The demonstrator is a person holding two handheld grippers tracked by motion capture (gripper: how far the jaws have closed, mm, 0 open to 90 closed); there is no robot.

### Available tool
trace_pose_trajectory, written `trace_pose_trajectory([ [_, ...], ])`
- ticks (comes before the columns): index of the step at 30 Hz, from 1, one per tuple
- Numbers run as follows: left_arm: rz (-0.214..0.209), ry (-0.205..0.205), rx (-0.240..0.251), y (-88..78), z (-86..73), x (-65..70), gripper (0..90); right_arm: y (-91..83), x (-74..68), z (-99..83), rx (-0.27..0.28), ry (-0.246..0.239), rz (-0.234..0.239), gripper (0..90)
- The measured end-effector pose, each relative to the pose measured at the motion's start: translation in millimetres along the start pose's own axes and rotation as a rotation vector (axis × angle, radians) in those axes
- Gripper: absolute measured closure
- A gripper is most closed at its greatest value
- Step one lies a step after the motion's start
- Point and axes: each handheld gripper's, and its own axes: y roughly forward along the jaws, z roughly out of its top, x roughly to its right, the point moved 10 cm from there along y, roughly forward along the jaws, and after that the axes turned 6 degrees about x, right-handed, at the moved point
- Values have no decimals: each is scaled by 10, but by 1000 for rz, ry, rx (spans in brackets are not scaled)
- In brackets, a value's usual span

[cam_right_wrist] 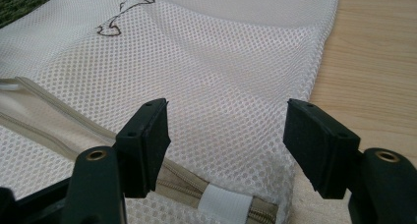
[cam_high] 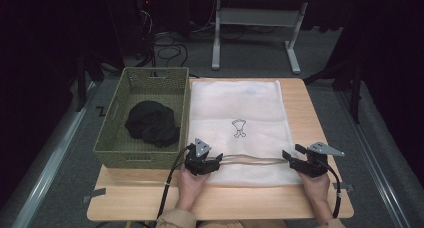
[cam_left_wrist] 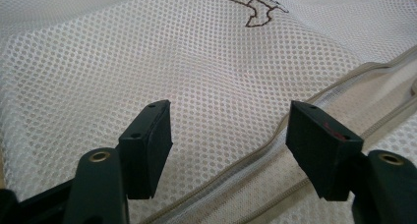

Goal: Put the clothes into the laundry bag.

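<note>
A white mesh laundry bag (cam_high: 235,120) lies flat on the wooden table, with a small dark drawing (cam_high: 240,128) on it and a beige zipper (cam_high: 250,160) along its near edge. My left gripper (cam_high: 216,163) hovers open at the zipper's left end; mesh and zipper (cam_left_wrist: 275,150) lie between and beyond its jaws. At the bag's near right corner my right gripper (cam_high: 290,158) stands open, with the zipper's end and a white tab (cam_right_wrist: 223,202) beneath it. Black clothing (cam_high: 152,123) lies bundled in a green woven basket (cam_high: 112,125) left of the bag.
Bare wooden table (cam_high: 220,200) runs along the near edge and to the right of the bag (cam_right_wrist: 378,62). Behind the table stand white desk legs (cam_high: 292,53) and loose cables (cam_high: 167,50) on a grey floor.
</note>
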Motion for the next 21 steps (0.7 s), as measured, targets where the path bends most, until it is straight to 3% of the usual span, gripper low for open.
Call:
trace_pose_trajectory([
  [6,1,1,-6,-3,-4,-5,335,20,-13,-18,-25,-34,-4,360],
  [13,0,-4,-3,0,-1,-2,333,23,-8,-33,-42,-25,-12,365],
  [18,-4,-7,1,-1,2,-3,328,40,0,-68,-88,-41,-26,345],
  [21,-2,-7,1,-3,3,-5,322,37,10,-58,-83,-41,-14,333],
])
